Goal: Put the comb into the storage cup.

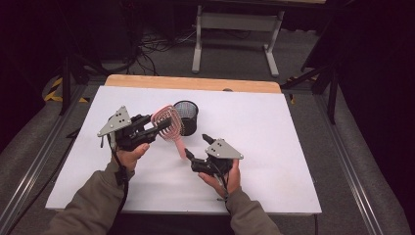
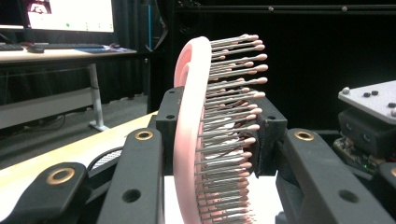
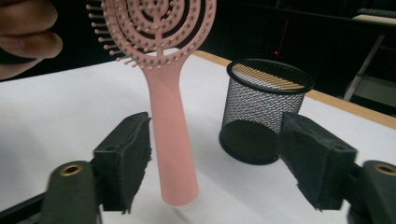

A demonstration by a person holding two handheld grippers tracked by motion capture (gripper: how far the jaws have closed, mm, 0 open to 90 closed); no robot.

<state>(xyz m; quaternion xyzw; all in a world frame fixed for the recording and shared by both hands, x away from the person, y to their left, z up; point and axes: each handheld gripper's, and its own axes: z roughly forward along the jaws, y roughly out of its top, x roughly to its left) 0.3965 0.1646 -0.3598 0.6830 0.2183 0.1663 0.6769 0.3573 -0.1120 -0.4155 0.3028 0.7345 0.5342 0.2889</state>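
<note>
A pink hairbrush point(image 1: 169, 125) is held off the white table by its round head, handle slanting down to the right. My left gripper point(image 1: 159, 128) is shut on that head; in the left gripper view the head point(image 2: 191, 130) stands edge-on between the jaws point(image 2: 219, 121), bristles pointing right. My right gripper point(image 1: 196, 147) is open at the handle's lower end. In the right gripper view the handle point(image 3: 170, 121) hangs between the spread jaws point(image 3: 217, 140), nearer the left one, and the pads do not press on it. A black mesh cup point(image 1: 186, 117) stands upright just behind the brush.
The mesh cup point(image 3: 264, 112) sits beyond the right jaw, close to the handle. The white tabletop point(image 1: 274, 147) has a wooden strip point(image 1: 195, 83) at its far edge. A grey desk frame point(image 1: 235, 29) stands on the floor beyond.
</note>
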